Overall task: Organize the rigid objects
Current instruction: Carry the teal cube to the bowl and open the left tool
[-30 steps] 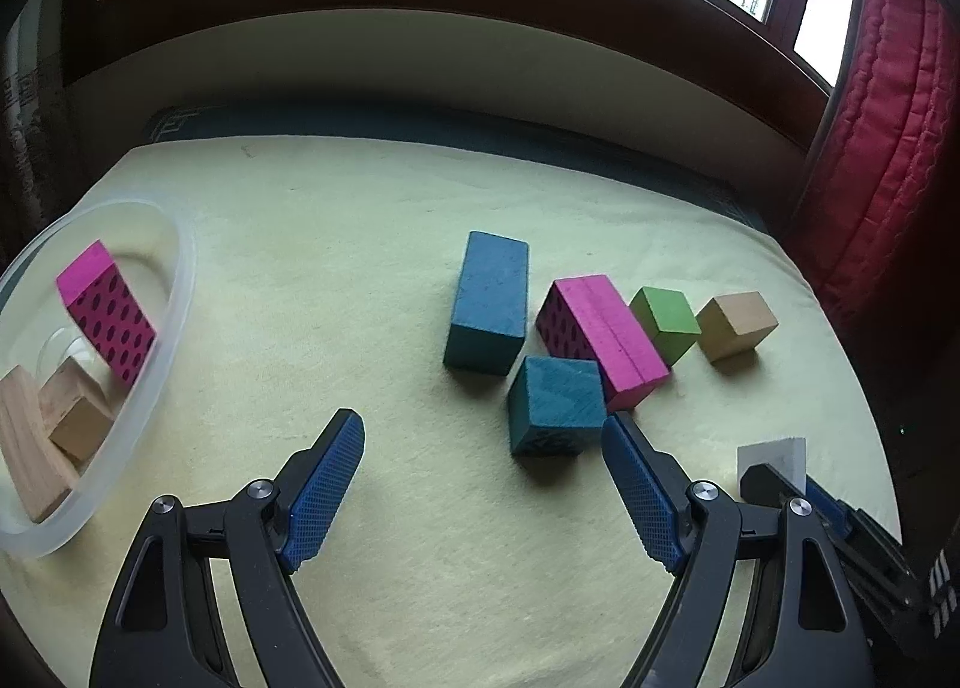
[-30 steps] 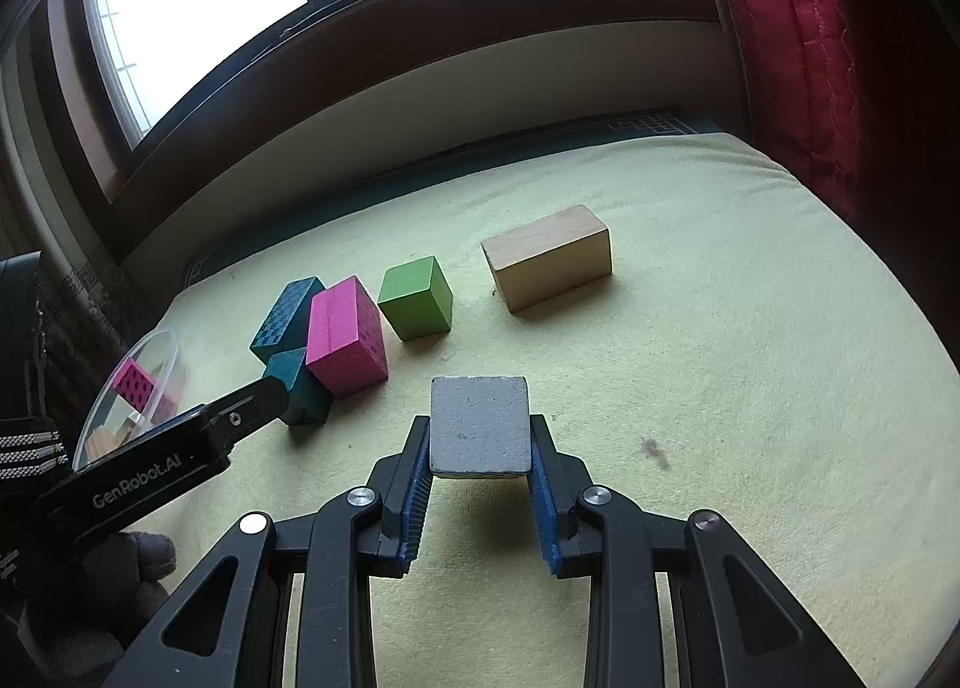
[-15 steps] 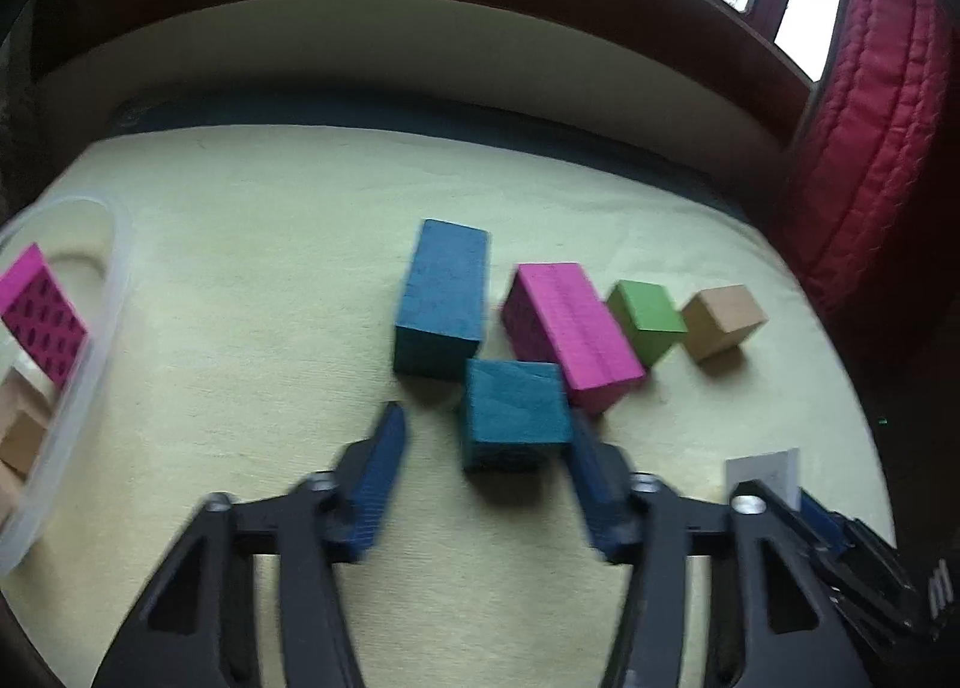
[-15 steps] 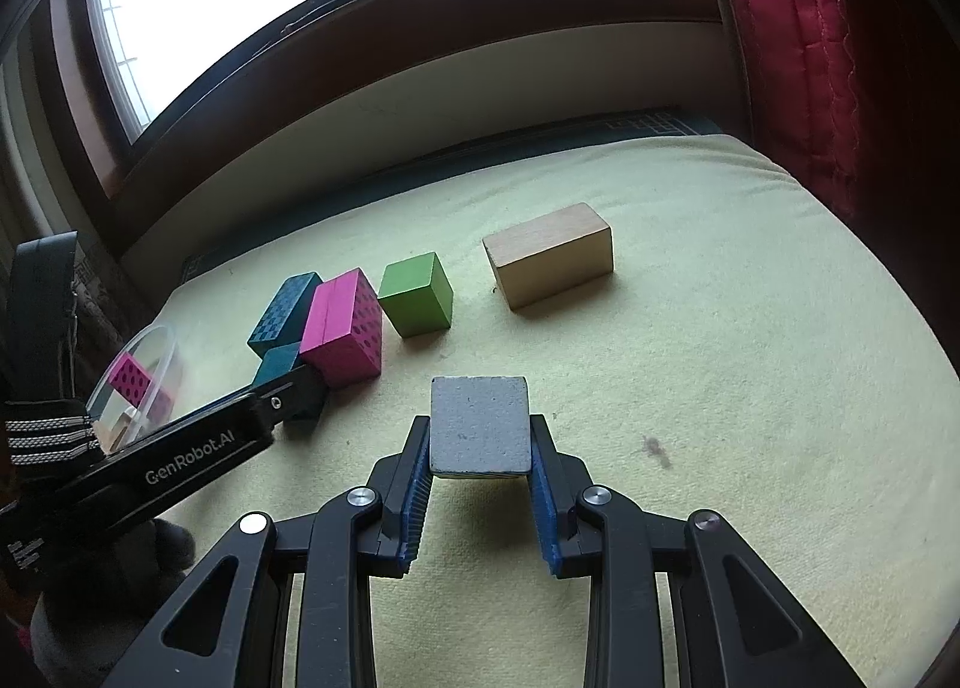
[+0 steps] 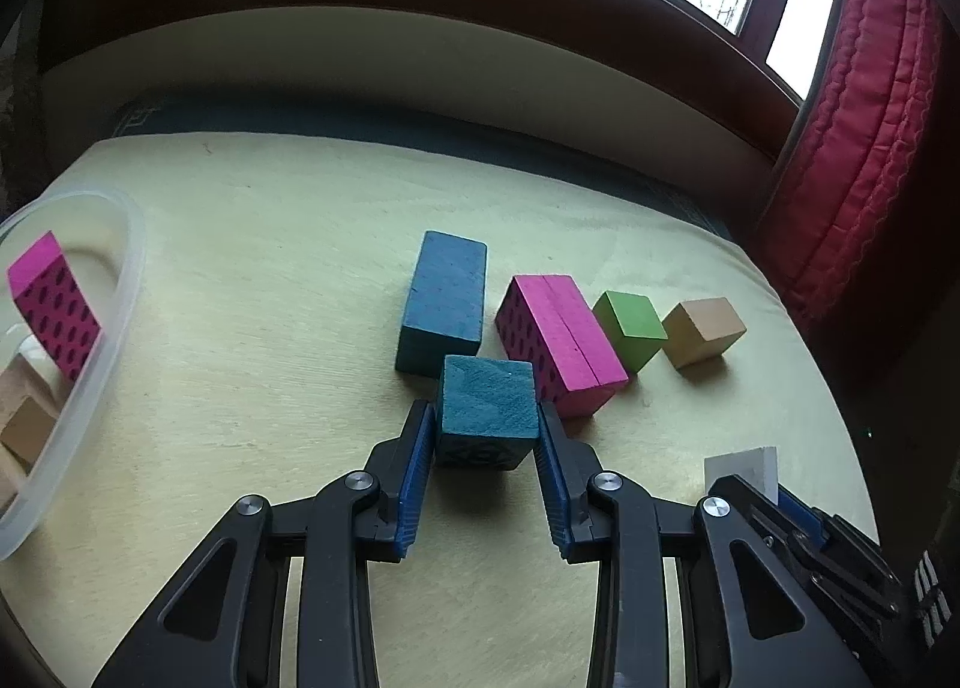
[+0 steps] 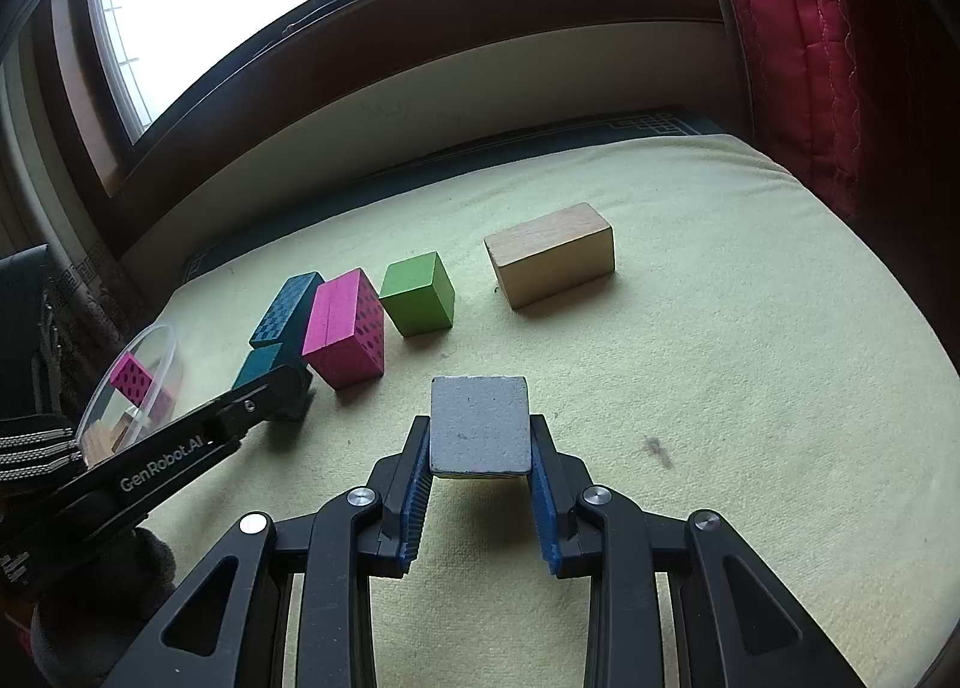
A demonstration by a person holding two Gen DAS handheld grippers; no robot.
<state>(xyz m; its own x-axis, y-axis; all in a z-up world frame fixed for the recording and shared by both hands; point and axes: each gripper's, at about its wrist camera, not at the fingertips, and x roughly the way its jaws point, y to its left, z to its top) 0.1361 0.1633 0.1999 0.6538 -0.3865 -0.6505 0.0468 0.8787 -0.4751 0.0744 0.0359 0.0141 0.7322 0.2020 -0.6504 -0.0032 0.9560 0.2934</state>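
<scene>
- Looking along the left gripper [image 5: 485, 436] in the left wrist view, its jaws are pressed against both sides of a small teal cube [image 5: 486, 409], which sits low over the pale yellow cloth [image 5: 270, 328]; whether it has left the cloth I cannot tell.
- Just behind it lie a long teal block [image 5: 447, 307], a pink dotted block [image 5: 561, 337], a green cube [image 5: 630, 328] and a tan block [image 5: 703, 330], in a loose row running right.
- At far left a clear plastic bowl [image 5: 123, 292] already holds another pink dotted block [image 5: 51, 304] and some plain wooden pieces (so the bowl looks like the collecting place).
- In the right wrist view, the right gripper [image 6: 480, 451] has its jaws clamped on a grey cube [image 6: 480, 424], which is held clear of the cloth with a shadow beneath it.
- The same row shows here from the other side, with the tan block [image 6: 552, 253] well apart from the rest and the bowl [image 6: 159, 355] at far left beyond the left tool.
- The step in hand seems to be collection: both tools are loaded.
- Next, I judge, the teal cube needs lifting straight up (the pink block sits close beside it) and carrying left over the bowl's rim before release, the grey cube following.
</scene>
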